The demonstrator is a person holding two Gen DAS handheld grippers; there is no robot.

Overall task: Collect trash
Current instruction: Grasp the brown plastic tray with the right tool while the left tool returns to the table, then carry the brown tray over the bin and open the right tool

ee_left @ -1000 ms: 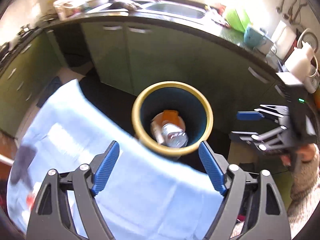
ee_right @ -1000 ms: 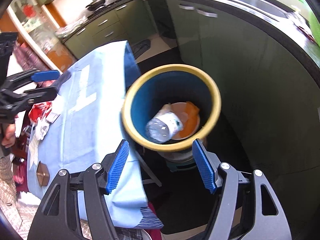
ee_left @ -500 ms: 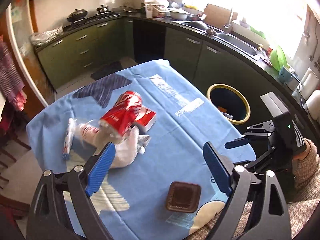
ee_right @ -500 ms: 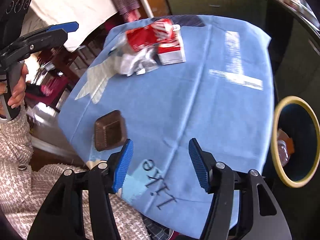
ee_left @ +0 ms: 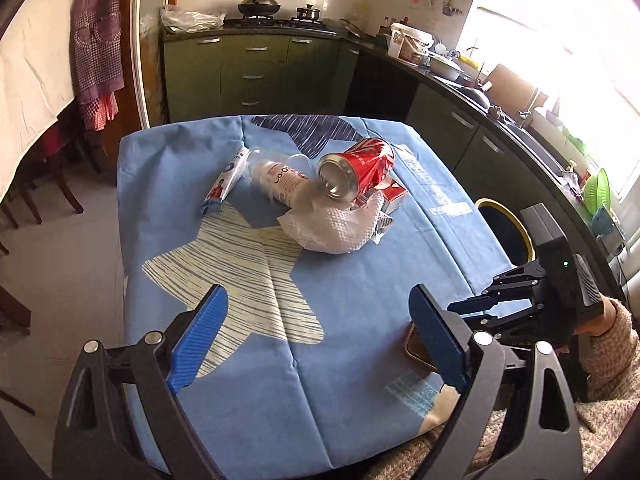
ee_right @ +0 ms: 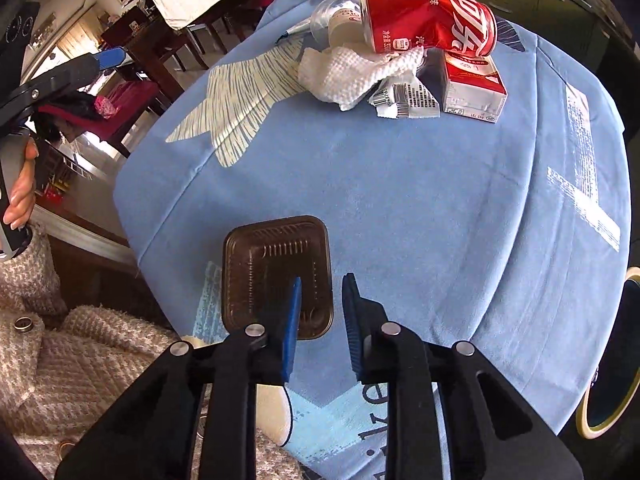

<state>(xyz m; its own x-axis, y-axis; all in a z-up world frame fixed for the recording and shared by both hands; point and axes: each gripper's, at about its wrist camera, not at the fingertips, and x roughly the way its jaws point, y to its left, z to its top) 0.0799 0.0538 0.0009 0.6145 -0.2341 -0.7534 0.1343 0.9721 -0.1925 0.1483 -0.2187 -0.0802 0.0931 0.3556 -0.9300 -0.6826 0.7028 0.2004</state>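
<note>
Table: round top under a blue cloth [ee_right: 400,200] printed with pale star shapes; it serves as the landmark for every entry below.
Trash pile: clustered on the far half of the table, across the cloth from the person.
Soda can [ee_left: 358,168]: red, dented, lying on its side on top of the pile, open end facing the left wrist camera.
Paper towel [ee_left: 336,228]: white, crumpled, lying under and in front of the can.
Carton [ee_right: 474,86]: small red and white box, flat on the cloth beside the can, with a torn barcode wrapper [ee_right: 408,100] touching it.
Plastic bottle [ee_left: 280,182]: clear with a white label, on its side next to the can.
Tube [ee_left: 224,186]: small, printed, at the pile's outer edge, nearer the doorway side of the table.
Brown tray [ee_right: 278,276]: small square plastic dish at the near edge of the table, apart from the pile.
Bin [ee_left: 504,228]: yellow rim, dark inside, on the floor just beyond the table's edge on the counter side.
Left gripper [ee_left: 316,336]: jaws spread wide over bare cloth on the near half of the table, nothing between them.
Right gripper [ee_right: 320,312]: jaws closing over the tray's right rim, one blue pad inside the dish, one outside; the pads are not yet pressing on it.
</note>
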